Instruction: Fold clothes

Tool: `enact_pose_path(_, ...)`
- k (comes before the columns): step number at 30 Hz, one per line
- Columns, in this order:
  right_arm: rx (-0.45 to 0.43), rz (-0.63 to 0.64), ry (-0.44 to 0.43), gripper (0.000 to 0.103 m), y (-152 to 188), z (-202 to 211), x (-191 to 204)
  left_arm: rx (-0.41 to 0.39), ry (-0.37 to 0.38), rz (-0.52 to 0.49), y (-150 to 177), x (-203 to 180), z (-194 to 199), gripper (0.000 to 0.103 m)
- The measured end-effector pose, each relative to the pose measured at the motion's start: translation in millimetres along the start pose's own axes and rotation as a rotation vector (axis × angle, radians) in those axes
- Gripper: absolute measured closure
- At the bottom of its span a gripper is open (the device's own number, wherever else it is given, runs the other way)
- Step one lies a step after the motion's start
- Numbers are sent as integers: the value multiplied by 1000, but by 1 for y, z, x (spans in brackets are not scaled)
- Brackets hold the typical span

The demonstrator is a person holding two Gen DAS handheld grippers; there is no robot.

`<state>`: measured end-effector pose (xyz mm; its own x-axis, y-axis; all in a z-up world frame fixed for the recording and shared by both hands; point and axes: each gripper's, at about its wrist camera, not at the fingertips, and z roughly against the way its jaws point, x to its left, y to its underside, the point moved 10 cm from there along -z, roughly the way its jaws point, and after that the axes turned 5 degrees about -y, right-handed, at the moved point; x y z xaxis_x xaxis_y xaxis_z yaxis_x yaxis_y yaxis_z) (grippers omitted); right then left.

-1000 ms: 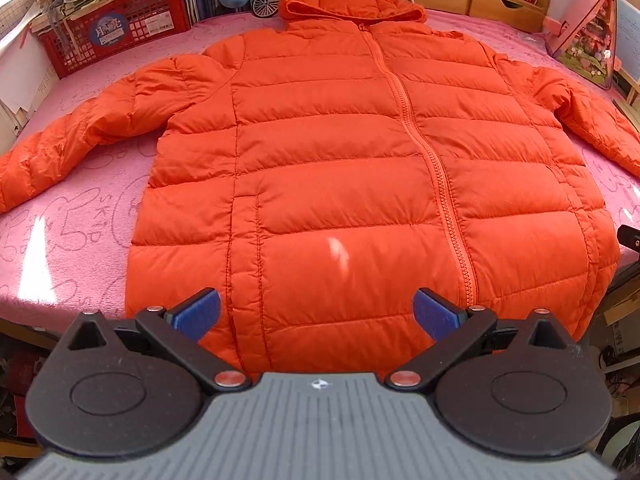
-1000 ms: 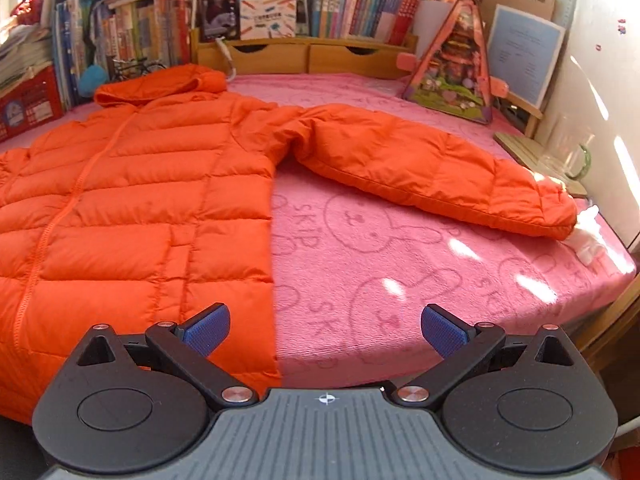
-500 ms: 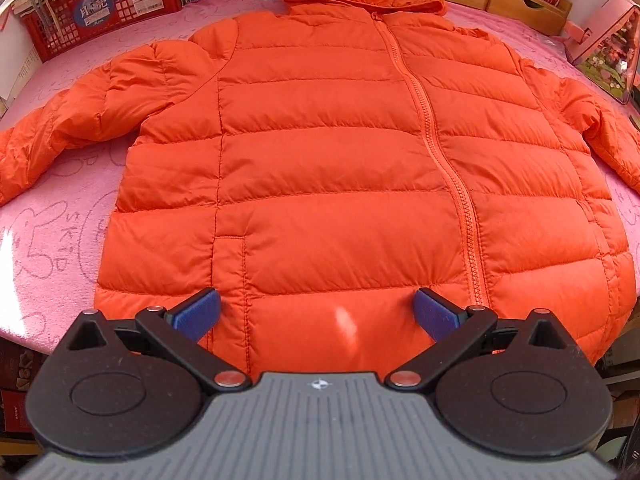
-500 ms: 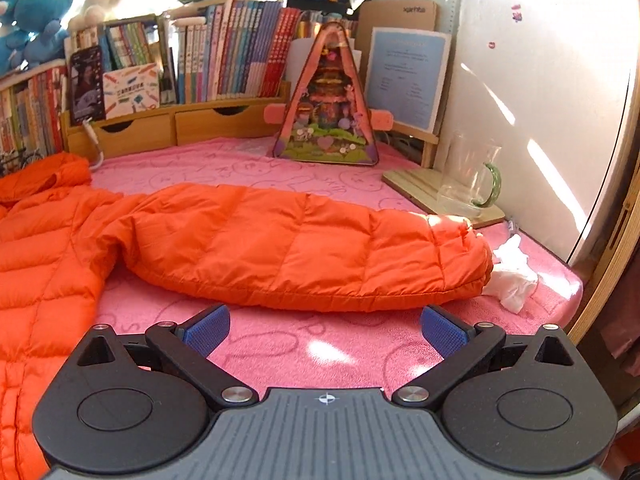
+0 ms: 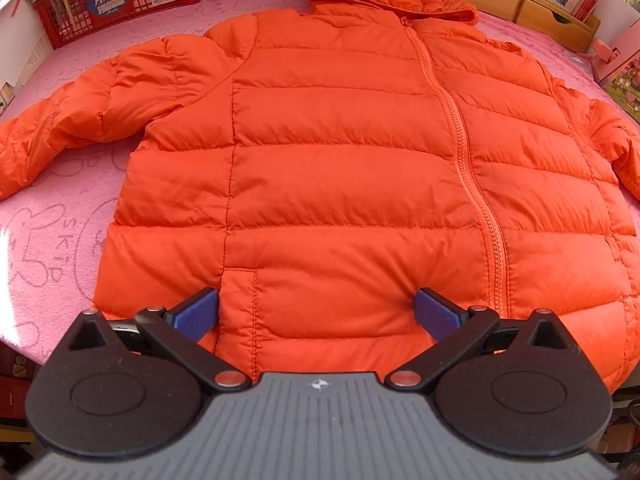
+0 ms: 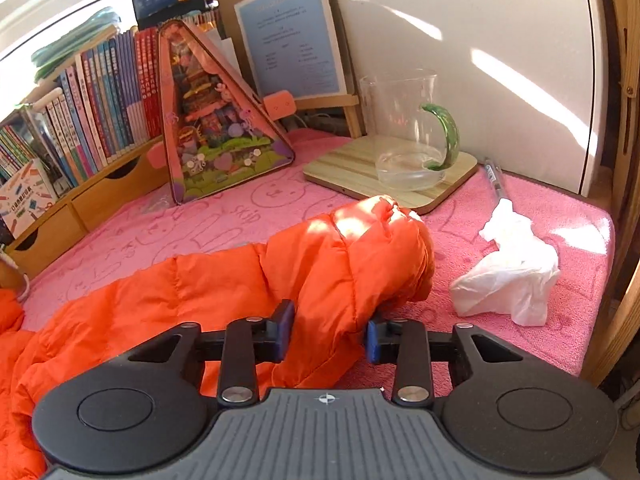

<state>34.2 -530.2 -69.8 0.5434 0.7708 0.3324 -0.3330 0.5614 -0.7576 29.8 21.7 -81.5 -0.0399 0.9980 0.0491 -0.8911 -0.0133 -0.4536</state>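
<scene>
Swung right since earlier, right gripper (image 6: 329, 336) closing on jacket (image 5: 340, 184) sleeve cuff (image 6: 384, 256) for fold-in; left gripper (image 5: 316, 314) released over hem.

We see both views bright and sharp, with strong fisheye bending at the edges. In the right wrist view sunlight streaks the white wall (image 6: 460, 52) and glares on the orange sleeve (image 6: 352, 224). The bookshelf (image 6: 92, 104) leans with the distortion.

Bare pink mat (image 6: 224, 236) lies beyond the sleeve (image 6: 320, 272); crumpled tissue (image 6: 508, 272) and glass jug (image 6: 408, 136) crowd its cuff.
</scene>
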Motion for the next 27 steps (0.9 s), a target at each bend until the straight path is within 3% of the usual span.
enact_pose_path(4, -95, 82, -158, 83, -25, 25, 75, -10, 21, 14, 1, 2, 0, 0)
enact_pose_path(9, -103, 270, -484, 84, -2, 52, 238, -31, 38, 32, 4, 7, 6, 0)
enact_pose_path(13, -6, 516, -725, 84, 78, 68, 368, -47, 71, 78, 6, 19, 16, 0)
enact_pose_path(15, 40, 630, -799, 74, 122, 78, 406, -66, 99, 111, 6, 28, 23, 0)
enact_pose_path(16, 55, 679, -819, 66, 141, 83, 418, -79, 113, 128, 5, 33, 26, 0)
enact_pose_path(18, 57, 740, -832, 35, 164, 92, 425, -114, 155, 158, -1, 40, 34, 0)
enact_pose_path(19, 56, 760, -833, 27, 170, 96, 423, -130, 179, 171, -4, 42, 37, 0)
enact_pose_path(22, 37, 804, -818, 19, 176, 110, 401, -176, 263, 179, -22, 36, 43, 0)
enact_pose_path(24, -19, 827, -757, 11, 170, 113, 382, -220, 314, 162, -40, 24, 45, 0)
enact_pose_path(27, -135, 906, -563, 9, 163, 106, 347, -321, 346, 116, -75, 0, 41, 0)
